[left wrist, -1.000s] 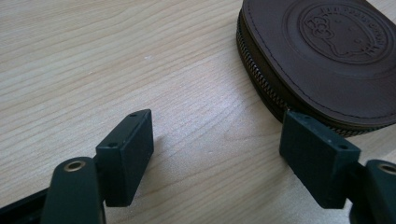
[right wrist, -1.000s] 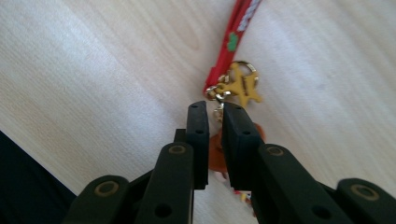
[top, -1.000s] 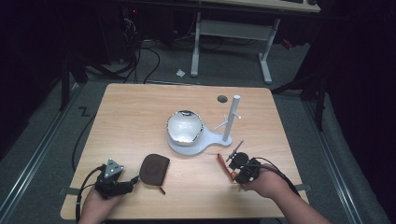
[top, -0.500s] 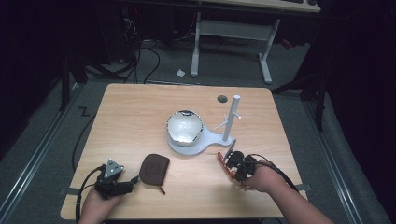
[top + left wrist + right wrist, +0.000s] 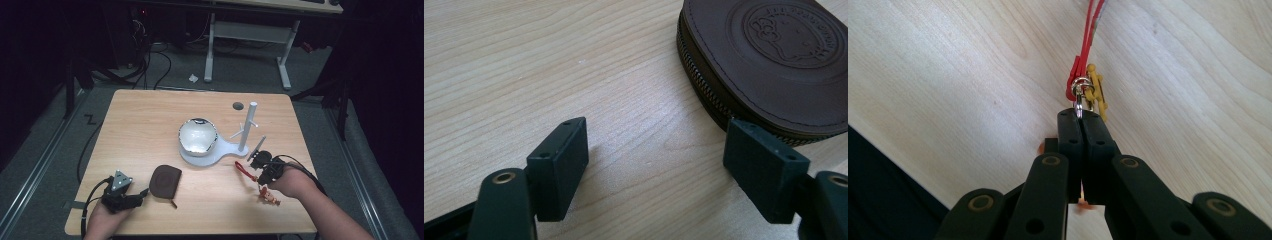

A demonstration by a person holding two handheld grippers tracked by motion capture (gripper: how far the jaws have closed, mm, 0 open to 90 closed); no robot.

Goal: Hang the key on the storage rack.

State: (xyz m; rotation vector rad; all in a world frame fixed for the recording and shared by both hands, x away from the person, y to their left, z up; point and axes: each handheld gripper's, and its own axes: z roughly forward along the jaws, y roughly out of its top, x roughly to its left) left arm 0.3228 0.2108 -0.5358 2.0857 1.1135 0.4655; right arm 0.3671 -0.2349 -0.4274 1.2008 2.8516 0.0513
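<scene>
Near the table's front right corner, my right gripper is clenched on the metal ring of a keychain with a red strap. By the front left corner my left gripper rests released beside a brown zip pouch; its embossed lettering is unreadable.

Black left gripper, grey three-cornered plate, black right gripper, black cables

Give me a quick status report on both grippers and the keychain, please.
Left gripper open, beside the brown zip pouch. Right gripper shut on keychain, red strap trailing on the table. Nothing in the way.
</scene>
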